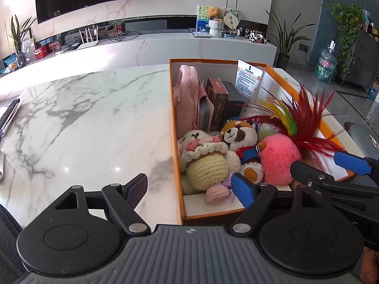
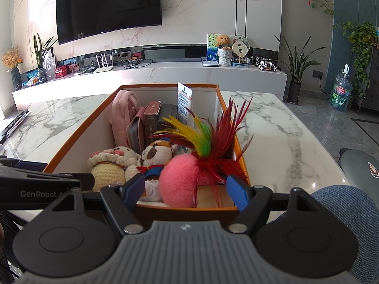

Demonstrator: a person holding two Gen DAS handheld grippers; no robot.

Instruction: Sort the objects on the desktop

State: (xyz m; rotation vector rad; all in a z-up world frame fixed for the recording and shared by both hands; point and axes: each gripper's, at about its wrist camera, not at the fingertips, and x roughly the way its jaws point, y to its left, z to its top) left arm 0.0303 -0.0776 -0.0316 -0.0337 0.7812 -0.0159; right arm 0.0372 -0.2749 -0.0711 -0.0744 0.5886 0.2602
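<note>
We see the orange box [image 2: 78,127] in the middle of the right wrist view, sitting on the marble table [image 1: 94,118], and it already holds what looks like everything to be sorted. At its near end lie a pink fluffy feather toy [image 2: 180,179], a crocheted bunny doll [image 1: 206,163] and a raccoon plush [image 1: 239,137], packed against one another. Toward the far end stand a pink pouch [image 1: 186,99], a brown card box [image 1: 216,101] and a Vaseline tube [image 2: 185,101], upright along the wall.

The right gripper [image 2: 187,191] sits at the lower centre of its view with its jaws wide apart on either side of the pink toy's near edge; the pads do not seem to press on it, so we judge it empty. The left gripper [image 1: 189,189] at the lower centre of its own view is also spread wide, holding nothing, one finger over bare marble and the other at the box's near corner.

The table beside the box shows no loose objects, apart from a keyboard [image 1: 9,114] at the far left edge. We judge the sorting done or nearly so.
</note>
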